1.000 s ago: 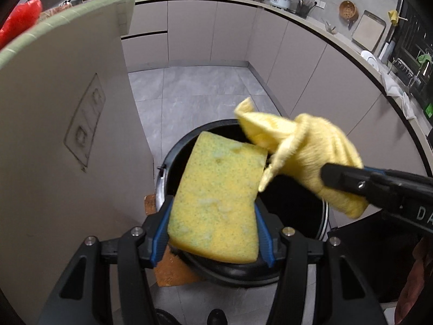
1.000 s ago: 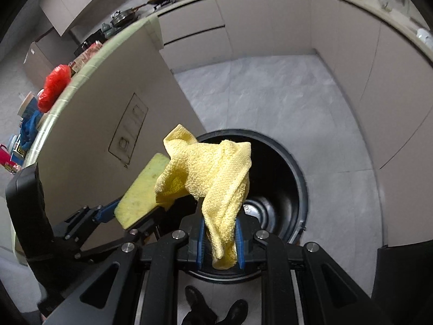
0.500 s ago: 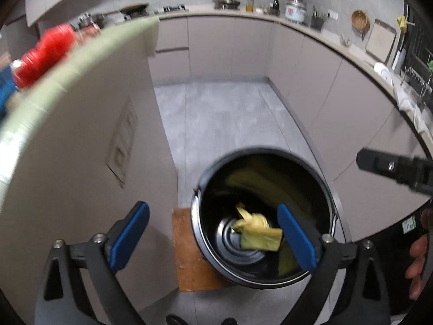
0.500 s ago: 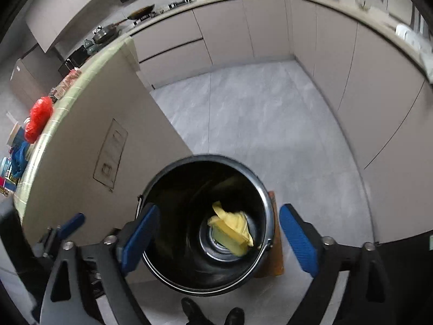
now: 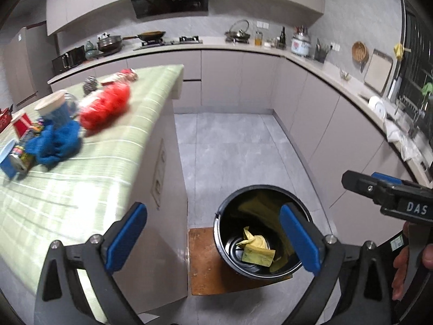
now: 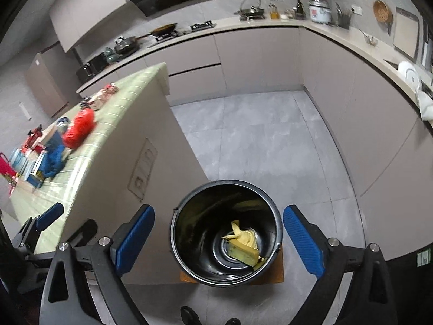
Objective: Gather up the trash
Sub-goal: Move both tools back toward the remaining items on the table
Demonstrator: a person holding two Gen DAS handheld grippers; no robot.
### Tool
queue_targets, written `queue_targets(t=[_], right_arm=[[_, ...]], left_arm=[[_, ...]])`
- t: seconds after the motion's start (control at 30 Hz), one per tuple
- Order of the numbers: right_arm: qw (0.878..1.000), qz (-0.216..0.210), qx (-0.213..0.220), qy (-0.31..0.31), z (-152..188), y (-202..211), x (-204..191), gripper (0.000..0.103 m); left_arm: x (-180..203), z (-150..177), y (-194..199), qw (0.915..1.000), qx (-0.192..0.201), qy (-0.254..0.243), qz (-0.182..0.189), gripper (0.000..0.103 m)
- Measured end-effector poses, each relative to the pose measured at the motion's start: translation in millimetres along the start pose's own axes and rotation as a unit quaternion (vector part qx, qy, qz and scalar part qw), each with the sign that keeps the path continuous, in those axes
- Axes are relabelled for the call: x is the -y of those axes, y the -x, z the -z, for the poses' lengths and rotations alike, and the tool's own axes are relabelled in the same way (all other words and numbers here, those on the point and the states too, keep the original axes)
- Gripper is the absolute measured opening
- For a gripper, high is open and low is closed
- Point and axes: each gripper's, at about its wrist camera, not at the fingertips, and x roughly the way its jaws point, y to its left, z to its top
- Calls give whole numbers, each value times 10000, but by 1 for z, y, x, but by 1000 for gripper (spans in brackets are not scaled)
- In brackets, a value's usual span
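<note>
A black bucket [image 5: 224, 233] [image 6: 186, 260] stands on a low wooden board on the floor. A yellow sponge [image 5: 257, 256] [image 6: 242, 254] and a yellow cloth [image 5: 254, 239] [image 6: 243, 234] lie at its bottom. My left gripper [image 5: 213, 235] is open and empty, high above the floor between the island and the bucket. My right gripper [image 6: 219, 237] is open and empty above the bucket; it also shows at the right of the left wrist view [image 5: 389, 195]. On the green island top [image 5: 81, 184] [image 6: 108, 124] lie a red bag [image 5: 105, 108] [image 6: 79, 127], a blue cloth [image 5: 55, 140] [image 6: 52, 159], a cup and packets.
The island's beige side panel [image 5: 167, 168] stands just left of the bucket. Grey cabinets [image 5: 338, 135] curve along the back and right, with pots and dishes on the counter. Grey tiled floor [image 6: 257, 140] stretches beyond the bucket. My shoes [image 6: 208, 318] show below.
Both grippers opened; the sponge left the left one and the yellow cloth the right one, and both fell into the bucket. Both grippers have since risen, and the island top has come into view.
</note>
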Motion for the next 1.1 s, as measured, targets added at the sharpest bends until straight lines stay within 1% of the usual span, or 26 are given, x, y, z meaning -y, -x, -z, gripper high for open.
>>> queue_targets(t=[0.23,0.43,0.63,0.8,0.93,1.1], right_arm=[[9992,-227,191,283,-6,21,-38,97],[9953,-541,364,719,-15,30,-88,97],[9889,-864,466,1118,-20,29,-141,97],[9826,-1087,539,1405,-20,26,-185,97],[9770,-1229,530,1662,-18,20,-221,97],[9709,-1371,507,1896,-16,10,-265,97]], left_arm=[[-36,1,25,9991,189,280,-269,100],[-77,3,47,9958,422,598,-546,100],[-133,16,67,9880,580,1174,-820,100],[-177,27,78,9812,599,1525,-1024,100],[-205,35,84,9763,618,1647,-1262,100],[-236,37,84,9735,597,1640,-1476,100]])
